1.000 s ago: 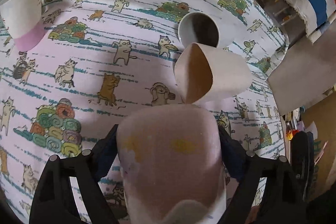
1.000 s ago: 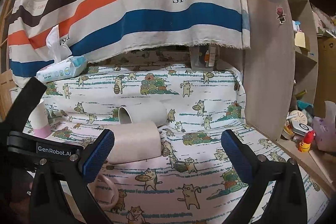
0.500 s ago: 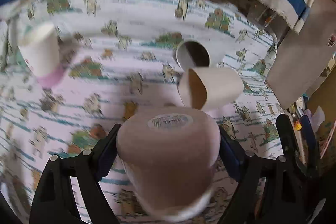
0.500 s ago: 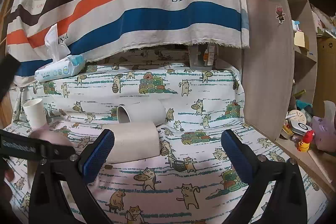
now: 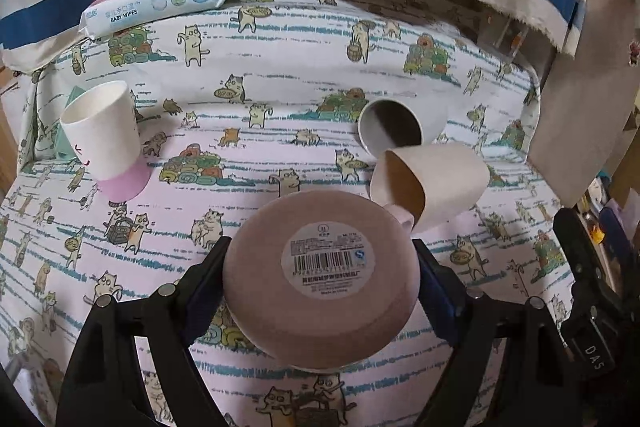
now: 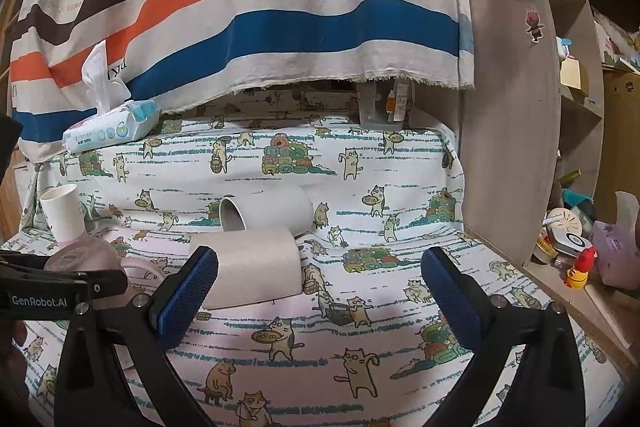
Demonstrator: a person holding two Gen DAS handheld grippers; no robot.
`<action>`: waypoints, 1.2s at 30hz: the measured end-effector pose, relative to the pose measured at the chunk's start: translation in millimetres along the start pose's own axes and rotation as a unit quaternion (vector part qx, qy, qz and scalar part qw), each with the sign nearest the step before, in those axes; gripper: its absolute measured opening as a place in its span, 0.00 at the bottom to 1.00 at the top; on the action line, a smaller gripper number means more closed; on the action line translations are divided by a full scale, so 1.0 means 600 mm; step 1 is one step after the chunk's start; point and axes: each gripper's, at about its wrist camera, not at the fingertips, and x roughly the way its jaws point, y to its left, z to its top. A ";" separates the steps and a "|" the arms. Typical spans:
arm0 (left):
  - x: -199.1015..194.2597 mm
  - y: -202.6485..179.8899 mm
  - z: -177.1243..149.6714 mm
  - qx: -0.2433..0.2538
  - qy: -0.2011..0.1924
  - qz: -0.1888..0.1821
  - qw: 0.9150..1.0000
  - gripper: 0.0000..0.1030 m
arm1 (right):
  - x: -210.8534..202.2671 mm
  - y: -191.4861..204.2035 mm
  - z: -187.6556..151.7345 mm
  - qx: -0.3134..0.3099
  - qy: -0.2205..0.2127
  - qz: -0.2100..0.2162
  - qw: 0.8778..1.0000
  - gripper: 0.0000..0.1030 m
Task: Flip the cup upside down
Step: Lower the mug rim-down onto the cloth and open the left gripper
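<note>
- The left gripper (image 5: 320,291) clamps the pink cup (image 5: 320,283), base with barcode label facing the camera, above the cloth (image 5: 280,115).
- The right gripper (image 6: 320,295) gapes wide, holding nothing.
- 2 cups lie on their sides nearby.

A lived-in home: cat-print sheet (image 6: 360,307), striped towel (image 6: 280,7) hanging behind, baby wipes (image 5: 160,5), cluttered wooden shelves (image 6: 576,99) alongside.
</note>
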 end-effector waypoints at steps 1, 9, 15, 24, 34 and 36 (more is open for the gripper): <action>0.000 -0.001 0.000 0.005 -0.006 -0.005 1.000 0.81 | 0.000 0.000 0.000 0.000 0.000 0.000 1.000 0.99; -0.058 -0.004 0.006 0.043 -0.104 -0.024 0.993 0.95 | 0.001 0.002 -0.001 -0.004 0.002 0.002 1.000 0.99; -0.099 0.013 0.007 0.052 -0.166 -0.020 0.985 0.99 | 0.001 0.003 -0.001 -0.004 0.001 0.002 1.000 0.99; -0.131 0.072 -0.019 0.032 -0.221 -0.015 0.975 0.99 | 0.000 0.010 -0.001 -0.010 0.002 0.009 1.000 0.99; -0.132 0.106 -0.053 0.053 -0.246 0.002 0.968 0.99 | 0.000 0.010 -0.001 -0.011 0.002 0.010 1.000 0.99; -0.131 0.107 -0.061 0.062 -0.250 0.006 0.966 0.99 | 0.000 0.011 -0.001 -0.011 0.002 0.011 1.000 0.99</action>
